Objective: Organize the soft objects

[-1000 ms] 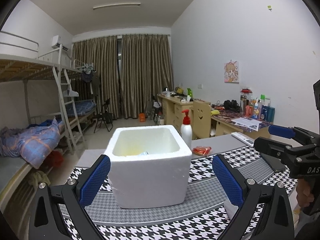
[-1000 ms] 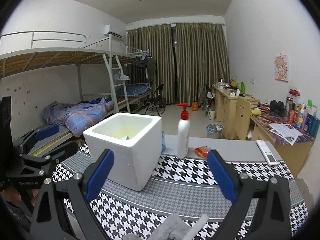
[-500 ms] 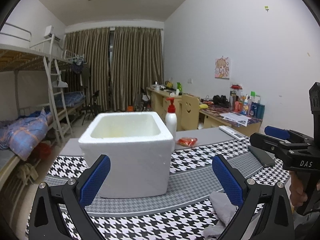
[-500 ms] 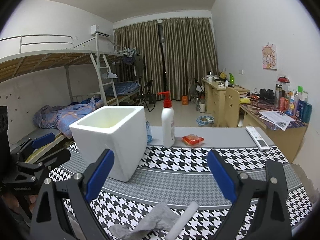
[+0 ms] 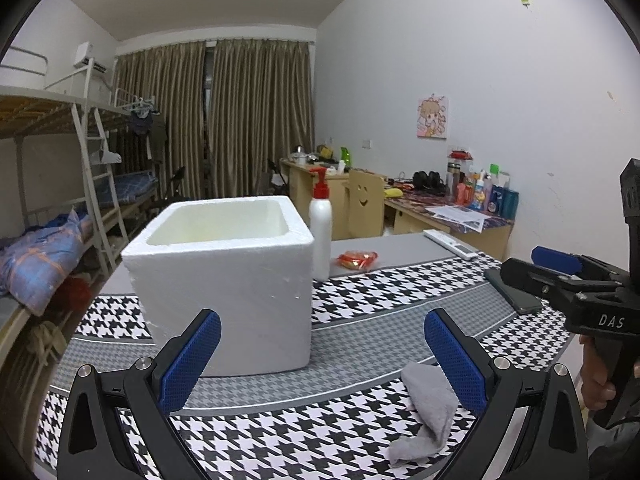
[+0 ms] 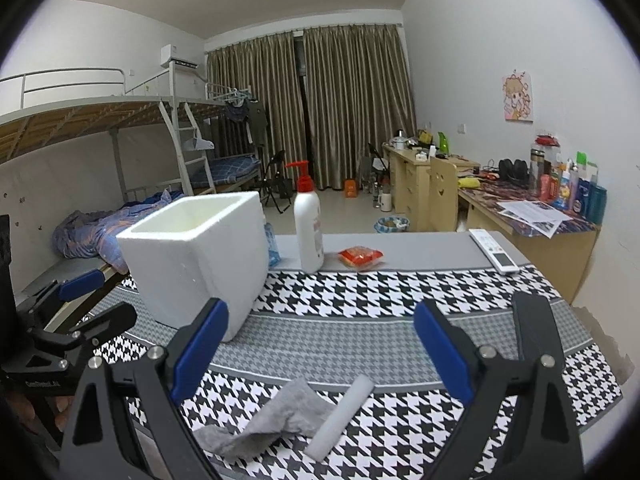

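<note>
A grey cloth [image 6: 272, 424] lies crumpled on the houndstooth table near its front edge, with a white foam roll [image 6: 344, 416] beside it on the right. The cloth also shows in the left wrist view [image 5: 430, 408]. A white foam box [image 5: 228, 276] stands open-topped on the table's left; it also shows in the right wrist view [image 6: 200, 256]. My left gripper [image 5: 320, 356] is open and empty, in front of the box. My right gripper [image 6: 320, 348] is open and empty, above the cloth and roll.
A white pump bottle [image 6: 308, 224] and a red snack packet [image 6: 360, 257] stand behind the box. A white remote [image 6: 494, 250] and a dark phone [image 6: 534, 332] lie on the table's right. Bunk beds stand left, desks right.
Both grippers have pulled back and lowered from the box. The box's inside is no longer visible, and the grey cloth and foam roll have come into fuller view. Both jaws stay open.
</note>
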### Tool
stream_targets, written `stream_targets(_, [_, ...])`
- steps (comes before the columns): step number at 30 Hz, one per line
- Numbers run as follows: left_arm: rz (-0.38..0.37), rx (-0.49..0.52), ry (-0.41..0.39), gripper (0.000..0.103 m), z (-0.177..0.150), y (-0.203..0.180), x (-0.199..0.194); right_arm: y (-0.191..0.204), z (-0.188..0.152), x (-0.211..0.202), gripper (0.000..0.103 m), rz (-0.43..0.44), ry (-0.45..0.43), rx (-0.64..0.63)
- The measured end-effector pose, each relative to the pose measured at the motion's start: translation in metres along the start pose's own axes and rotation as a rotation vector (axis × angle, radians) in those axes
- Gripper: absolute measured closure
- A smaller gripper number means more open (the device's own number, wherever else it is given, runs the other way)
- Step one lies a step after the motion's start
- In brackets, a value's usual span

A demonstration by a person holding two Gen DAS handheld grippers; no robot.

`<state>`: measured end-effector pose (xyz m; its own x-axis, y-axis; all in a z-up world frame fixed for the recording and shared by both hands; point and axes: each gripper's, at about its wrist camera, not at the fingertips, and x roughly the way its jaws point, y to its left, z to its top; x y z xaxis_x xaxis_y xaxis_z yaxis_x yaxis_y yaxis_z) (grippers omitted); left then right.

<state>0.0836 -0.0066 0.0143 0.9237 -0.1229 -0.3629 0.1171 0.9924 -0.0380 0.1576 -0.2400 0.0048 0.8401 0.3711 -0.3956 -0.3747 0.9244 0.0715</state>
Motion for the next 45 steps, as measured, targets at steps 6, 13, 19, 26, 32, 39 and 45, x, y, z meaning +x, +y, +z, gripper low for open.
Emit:
stream_targets(6, [-0.026, 0.016, 0.021, 0.001, -0.005, -0.009, 0.004, -0.004, -0.005, -0.003, 0.007, -0.014, 0.001, 0.005])
stream_targets(13, [-0.043, 0.018, 0.045, 0.001, -0.010, -0.014, 0.011, -0.008, -0.013, -0.006, 0.007, -0.031, 0.015, 0.005])
stream_targets(19, [-0.056, 0.028, 0.072, 0.001, -0.014, -0.020, 0.018, -0.012, -0.020, -0.003, 0.007, -0.041, 0.044, 0.017])
stream_targets(26, [-0.076, 0.037, 0.108, 0.001, -0.022, -0.028, 0.025, -0.020, -0.026, -0.001, 0.007, -0.059, 0.062, 0.033])
stream_targets(32, [-0.084, 0.052, 0.138, 0.001, -0.026, -0.036, 0.032, -0.027, -0.035, 0.000, 0.007, -0.084, 0.092, 0.049])
stream_targets(39, [-0.117, 0.070, 0.169, 0.001, -0.032, -0.048, 0.038, -0.033, -0.040, -0.003, 0.007, -0.101, 0.106, 0.063])
stream_targets(45, [-0.131, 0.083, 0.196, 0.001, -0.038, -0.058, 0.042, -0.036, -0.044, -0.005, 0.007, -0.111, 0.115, 0.070])
